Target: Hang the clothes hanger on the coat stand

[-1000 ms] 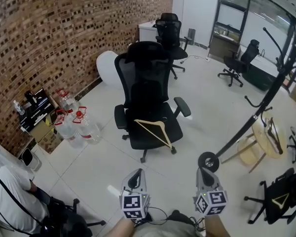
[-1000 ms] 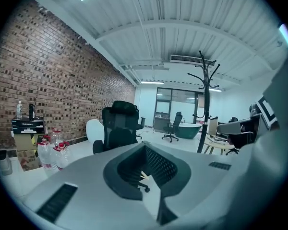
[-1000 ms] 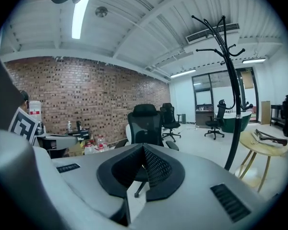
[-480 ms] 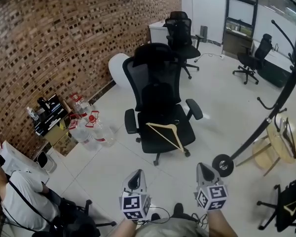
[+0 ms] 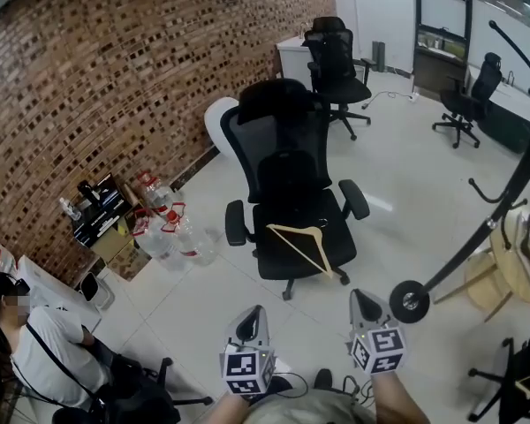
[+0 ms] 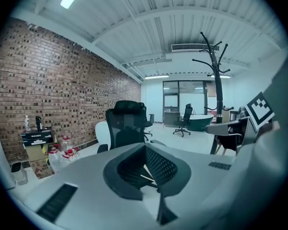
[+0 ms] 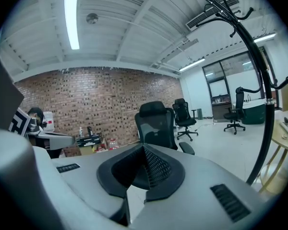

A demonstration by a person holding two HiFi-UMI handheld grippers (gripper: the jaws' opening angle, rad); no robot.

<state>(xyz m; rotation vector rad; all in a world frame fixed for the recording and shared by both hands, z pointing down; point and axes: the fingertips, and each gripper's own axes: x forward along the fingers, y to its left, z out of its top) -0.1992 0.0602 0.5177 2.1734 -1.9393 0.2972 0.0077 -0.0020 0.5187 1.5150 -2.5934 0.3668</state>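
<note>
A light wooden clothes hanger [image 5: 305, 247] lies on the seat of a black office chair [image 5: 287, 184] in the middle of the floor. The black coat stand [image 5: 477, 228] rises at the right from a round base [image 5: 409, 301]. Its hooked top shows in the left gripper view [image 6: 217, 95] and the right gripper view [image 7: 259, 80]. Both grippers are held low near my body, short of the chair and apart from the hanger. My left gripper [image 5: 250, 318] [image 6: 145, 147] is shut and holds nothing. The right gripper [image 5: 362, 300] [image 7: 144, 147] is also shut and holds nothing.
A brick wall runs along the left, with water bottles [image 5: 163, 228] and a small shelf at its foot. A person [image 5: 53, 343] sits at the lower left. More office chairs [image 5: 336, 51] [image 5: 468, 104] stand further back. A round wooden stool [image 5: 512, 272] sits beside the coat stand.
The chair, hanger and coat stand base have slid rightward and slightly down in the head view as the camera shifted. Both grippers stay low and shut; the hanger still lies on the seat.
</note>
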